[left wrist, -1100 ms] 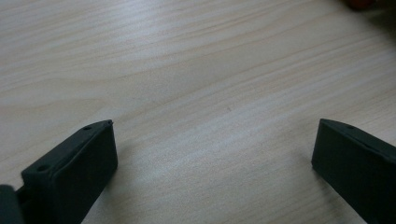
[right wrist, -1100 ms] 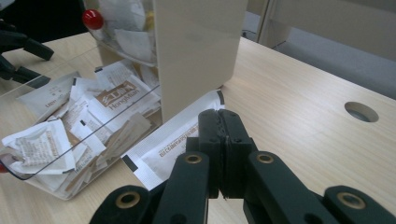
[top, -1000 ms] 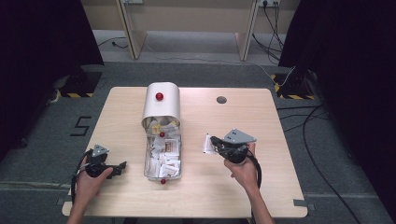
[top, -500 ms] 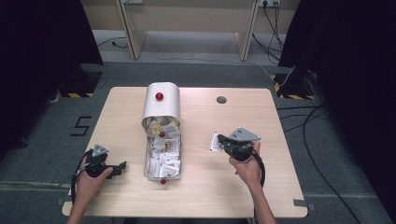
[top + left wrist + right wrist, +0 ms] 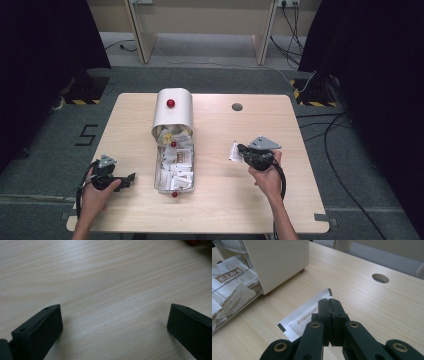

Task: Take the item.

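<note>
A white sachet (image 5: 233, 151) with dark end strips hangs just over the table right of centre, and my right gripper (image 5: 241, 149) is shut on its edge. In the right gripper view the closed jaws (image 5: 330, 302) pinch the sachet (image 5: 302, 316), which sticks out to the left. My left gripper (image 5: 131, 177) rests low near the table's front left, pointing at the clear tray (image 5: 156, 172). Its jaws (image 5: 113, 322) stand wide open over bare wood with nothing between them.
The clear tray holds several paper sachets (image 5: 176, 162). Its cream lid (image 5: 172, 117) with a red knob (image 5: 171, 103) stands tipped up at the tray's far end, and shows as a cream block (image 5: 279, 262) in the right gripper view. A round cable hole (image 5: 237, 106) lies far right.
My right gripper has carried the sachet to the right, away from the tray. The left gripper has stayed where it was.
</note>
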